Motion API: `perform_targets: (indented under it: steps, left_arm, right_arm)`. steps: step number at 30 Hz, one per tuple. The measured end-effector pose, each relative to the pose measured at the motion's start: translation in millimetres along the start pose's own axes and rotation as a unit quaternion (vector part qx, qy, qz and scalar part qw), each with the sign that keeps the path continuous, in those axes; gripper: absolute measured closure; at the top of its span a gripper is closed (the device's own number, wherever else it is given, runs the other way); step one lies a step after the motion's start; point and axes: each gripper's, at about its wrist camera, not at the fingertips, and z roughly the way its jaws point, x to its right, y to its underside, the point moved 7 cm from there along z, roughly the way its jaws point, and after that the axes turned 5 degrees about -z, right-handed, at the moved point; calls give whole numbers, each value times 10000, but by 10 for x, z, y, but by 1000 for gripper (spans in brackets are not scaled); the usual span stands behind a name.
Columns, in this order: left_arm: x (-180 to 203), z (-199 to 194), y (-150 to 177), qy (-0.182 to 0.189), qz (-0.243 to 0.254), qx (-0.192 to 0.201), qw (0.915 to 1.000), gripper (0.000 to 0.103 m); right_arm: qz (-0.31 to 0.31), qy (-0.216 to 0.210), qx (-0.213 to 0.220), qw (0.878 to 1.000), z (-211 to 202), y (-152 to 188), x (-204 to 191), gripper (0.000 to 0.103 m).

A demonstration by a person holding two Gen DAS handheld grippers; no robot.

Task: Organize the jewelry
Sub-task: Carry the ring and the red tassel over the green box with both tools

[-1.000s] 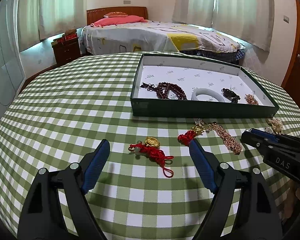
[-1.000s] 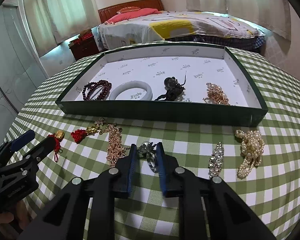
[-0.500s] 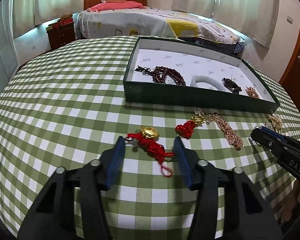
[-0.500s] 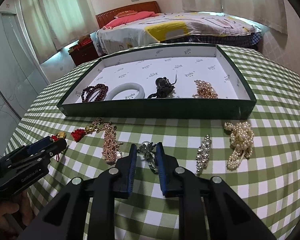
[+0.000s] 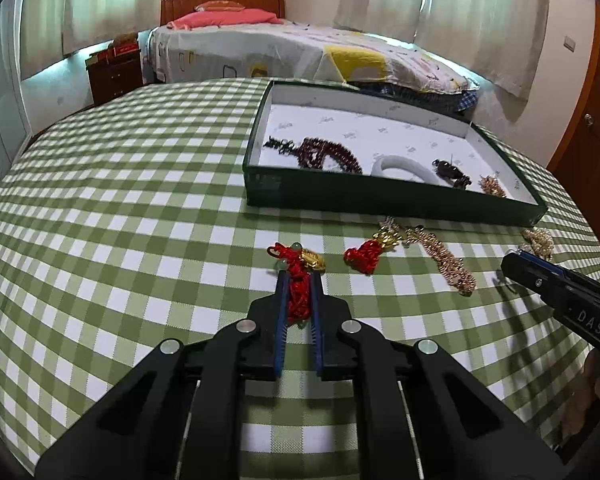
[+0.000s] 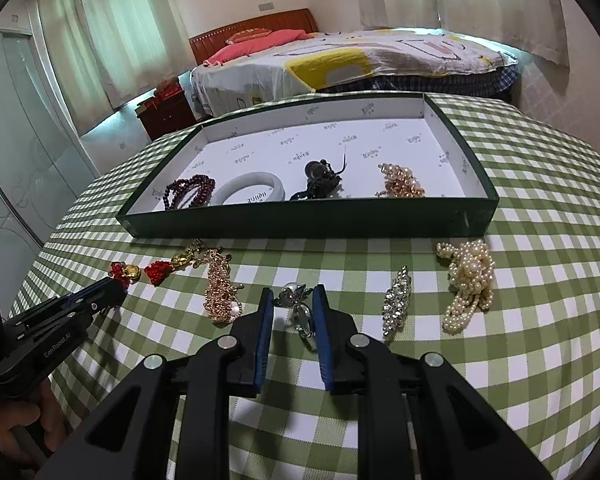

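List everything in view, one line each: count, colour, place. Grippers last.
Tray: 1, dark green with white lining, far side of table.
Bead bracelet: 1, dark red, in tray, left end.
Bangle: 1, white, in tray beside the beads.
Dark charm: 1, blackish, tray middle.
Gold cluster: 1, rose-gold, tray right.
Red tassel charm: 1, red with gold piece, on cloth, between left fingers.
Second red charm: 1, red and gold, on cloth.
Gold chain: 1, on cloth.
Silver ring: 1, between right fingers.
Crystal brooch: 1, silver.
Pearl strand: 1, cream, right.
Tablecloth: green-white check.
Bed: 1, behind.
Left gripper: shut on the tassel.
Right gripper: open around the ring.
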Motion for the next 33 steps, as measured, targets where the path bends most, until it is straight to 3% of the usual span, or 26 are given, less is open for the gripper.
perform_targets:
  steps: [18, 25, 33]
  left_arm:
    - [268, -477, -460, 356, 158, 778, 9962, 93]
    - [511, -447, -852, 629, 218, 1073, 9920, 93]
    - [753, -181, -1328, 678, 359, 1340, 9880, 93]
  right_arm:
    - [-56, 95, 607, 9981, -380, -266, -25, 82]
    - [-91, 135, 894, 9959, -426, -594, 31, 82]
    - [-199, 240, 1324, 9907, -319, -1132, 116, 82]
